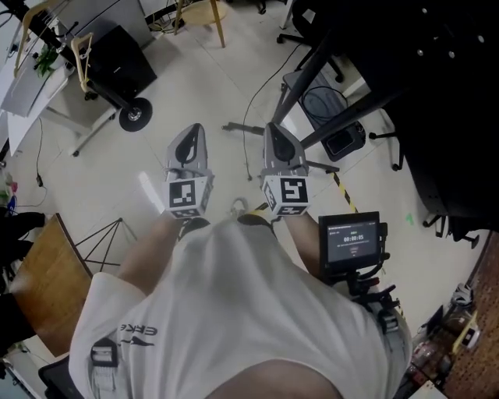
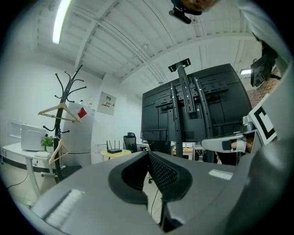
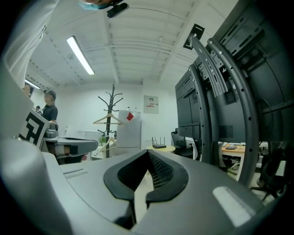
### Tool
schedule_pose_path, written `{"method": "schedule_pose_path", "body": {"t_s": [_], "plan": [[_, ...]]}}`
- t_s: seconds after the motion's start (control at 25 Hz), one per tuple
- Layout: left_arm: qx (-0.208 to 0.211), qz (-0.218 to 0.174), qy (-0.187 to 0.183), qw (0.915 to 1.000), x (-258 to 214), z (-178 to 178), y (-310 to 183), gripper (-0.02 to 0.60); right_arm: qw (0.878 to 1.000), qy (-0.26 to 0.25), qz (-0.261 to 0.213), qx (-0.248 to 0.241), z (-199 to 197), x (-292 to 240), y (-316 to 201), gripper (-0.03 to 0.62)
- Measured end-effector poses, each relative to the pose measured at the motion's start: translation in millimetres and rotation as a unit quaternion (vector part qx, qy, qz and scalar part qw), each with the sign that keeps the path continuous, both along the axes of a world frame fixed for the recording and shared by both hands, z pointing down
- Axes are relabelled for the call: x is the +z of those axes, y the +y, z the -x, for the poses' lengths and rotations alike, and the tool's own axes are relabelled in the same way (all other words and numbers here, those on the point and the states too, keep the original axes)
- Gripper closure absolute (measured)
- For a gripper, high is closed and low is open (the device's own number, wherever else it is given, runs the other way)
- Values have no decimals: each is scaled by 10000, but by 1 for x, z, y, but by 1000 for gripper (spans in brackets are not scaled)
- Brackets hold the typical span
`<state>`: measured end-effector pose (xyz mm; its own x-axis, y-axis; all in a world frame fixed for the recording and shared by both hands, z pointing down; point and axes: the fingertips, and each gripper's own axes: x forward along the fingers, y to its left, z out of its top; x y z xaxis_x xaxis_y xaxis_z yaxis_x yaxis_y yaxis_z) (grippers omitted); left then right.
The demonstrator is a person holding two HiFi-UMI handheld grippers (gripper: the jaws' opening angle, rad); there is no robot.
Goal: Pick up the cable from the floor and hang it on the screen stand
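A thin black cable (image 1: 251, 101) trails over the pale floor, from the foot of the screen stand (image 1: 327, 47) toward me. The stand's black poles slant up to a large dark screen (image 1: 437, 78). I hold both grippers level, side by side, above the floor. The left gripper (image 1: 192, 130) is shut and empty; the right gripper (image 1: 274, 129) is shut and empty too. In the left gripper view the closed jaws (image 2: 148, 153) point at the stand (image 2: 183, 105), and a bit of cable (image 2: 154, 198) shows on the floor below them. The right gripper (image 3: 148, 152) has the stand (image 3: 216, 92) close on its right.
A black wheeled cabinet (image 1: 117, 66) and a wooden stool (image 1: 207, 12) stand at the back. A small monitor (image 1: 355, 240) on a rig is at my right hip. Yellow-black tape (image 1: 343, 191) marks the floor. A coat rack (image 2: 62, 119) stands left; a person (image 3: 48, 110) is far off.
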<state>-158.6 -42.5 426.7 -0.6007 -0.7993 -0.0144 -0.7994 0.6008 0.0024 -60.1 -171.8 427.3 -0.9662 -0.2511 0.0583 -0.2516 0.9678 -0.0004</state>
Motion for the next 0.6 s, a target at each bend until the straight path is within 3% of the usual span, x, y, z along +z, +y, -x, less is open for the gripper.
{"method": "schedule_pose_path", "body": {"t_s": [0.2,0.36,0.6], "plan": [[37,112,36,9999,7,14,-14,580,9998,109,106,103,7,12,-15,580],[135,257,218,9993,32,45,-50,580,9990,324,206,230,34,38,-48,580],[305,495,572,9967,73,67,-61,580,9962,689,324,416,52,72,-59,580]]}}
